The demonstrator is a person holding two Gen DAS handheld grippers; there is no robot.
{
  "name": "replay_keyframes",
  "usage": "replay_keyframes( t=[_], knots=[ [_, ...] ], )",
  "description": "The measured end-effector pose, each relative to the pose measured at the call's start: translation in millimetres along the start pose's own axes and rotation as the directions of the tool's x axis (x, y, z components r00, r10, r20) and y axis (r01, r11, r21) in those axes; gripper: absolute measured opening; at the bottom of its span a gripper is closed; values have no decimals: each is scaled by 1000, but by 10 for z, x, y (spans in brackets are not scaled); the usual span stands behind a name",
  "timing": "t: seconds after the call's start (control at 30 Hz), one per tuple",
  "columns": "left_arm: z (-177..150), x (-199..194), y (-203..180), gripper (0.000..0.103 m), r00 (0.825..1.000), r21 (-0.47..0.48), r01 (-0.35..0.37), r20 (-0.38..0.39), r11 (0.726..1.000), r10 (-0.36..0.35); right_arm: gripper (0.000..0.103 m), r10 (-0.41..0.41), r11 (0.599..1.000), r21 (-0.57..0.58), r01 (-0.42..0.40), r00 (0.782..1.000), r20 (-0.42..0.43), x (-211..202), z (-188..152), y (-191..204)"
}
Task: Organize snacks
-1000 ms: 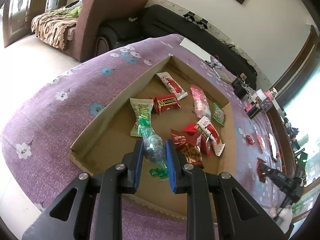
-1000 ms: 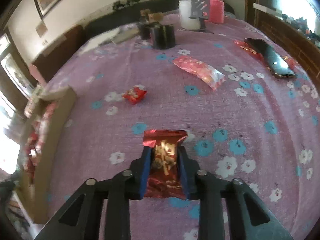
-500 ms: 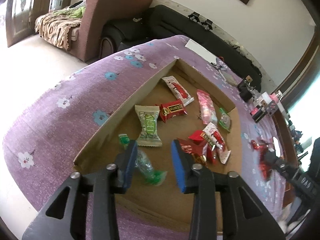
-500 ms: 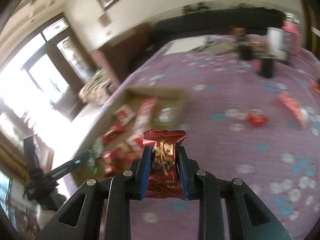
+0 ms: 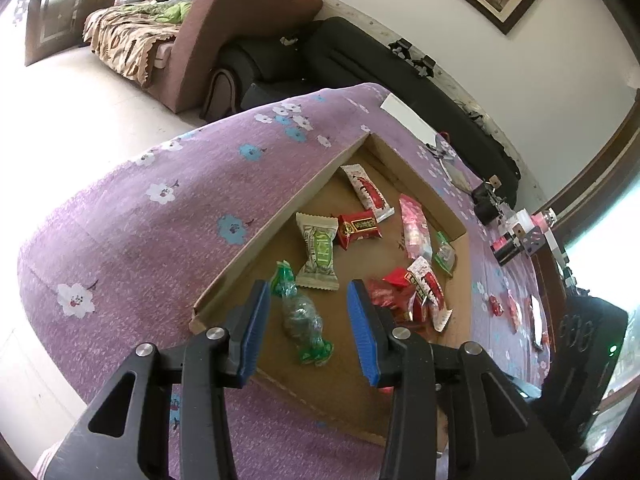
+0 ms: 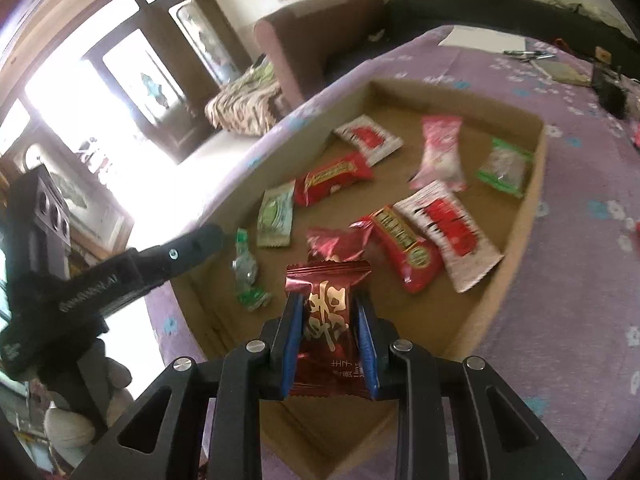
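Note:
A shallow cardboard box (image 5: 260, 236) on the purple flowered tablecloth holds several wrapped snacks. A green clear-wrapped candy (image 5: 302, 318) lies on the box floor near the front. My left gripper (image 5: 308, 332) is open above it, fingers apart on either side, empty. My right gripper (image 6: 328, 332) is shut on a dark red candy packet with gold characters (image 6: 328, 312), held above the near edge of the box (image 6: 516, 240). The left gripper arm (image 6: 120, 268) shows at the left of the right wrist view, beside the green candy (image 6: 248, 276).
More snacks (image 5: 496, 304) and a dark phone (image 5: 536, 322) lie on the cloth to the right of the box. Small black items (image 5: 486, 200) and a white paper (image 5: 408, 124) sit at the far end. Sofas (image 5: 224, 28) stand beyond the table.
My left gripper opened and let the green candy drop into the box, then drew back a little. My right gripper carried the red packet from the open cloth over to the box.

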State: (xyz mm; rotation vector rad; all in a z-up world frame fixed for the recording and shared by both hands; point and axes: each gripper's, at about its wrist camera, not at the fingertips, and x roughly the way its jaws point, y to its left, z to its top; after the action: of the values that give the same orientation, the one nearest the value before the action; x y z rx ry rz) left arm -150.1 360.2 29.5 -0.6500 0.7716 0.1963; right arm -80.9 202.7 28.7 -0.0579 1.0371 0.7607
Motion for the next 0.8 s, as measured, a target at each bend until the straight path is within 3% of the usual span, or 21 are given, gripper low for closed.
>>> replay_keyframes(
  t=[0.13, 0.23, 0.37, 0.47, 0.63, 0.8],
  knots=[
    [-18, 4, -21, 38, 1000, 4, -5, -8, 1000, 5, 29, -53, 997, -58, 53, 999, 3, 43, -71, 56],
    [-48, -4, -76, 47, 1000, 11, 0, -9, 1000, 0, 30, -44, 995, -84, 44, 999, 9, -9, -130, 93],
    [-76, -54, -154, 53, 1000, 25, 1, -1, 1000, -1, 49, -8, 996, -91, 15, 997, 73, -234, -180, 101],
    [-94, -98, -203, 53, 1000, 37, 1, 4, 999, -1, 50, 20, 998, -63, -12, 991, 129, -438, -213, 13],
    [-133, -160, -364, 53, 1000, 66, 22, 5, 998, -22, 56, -8, 999, 37, 0, 976, 217, -797, -334, -400],
    [-209, -166, -732, 53, 996, 140, 87, -20, 986, -85, 56, -136, 978, 185, 92, 961, 240, -1139, -503, -1158]
  ],
)
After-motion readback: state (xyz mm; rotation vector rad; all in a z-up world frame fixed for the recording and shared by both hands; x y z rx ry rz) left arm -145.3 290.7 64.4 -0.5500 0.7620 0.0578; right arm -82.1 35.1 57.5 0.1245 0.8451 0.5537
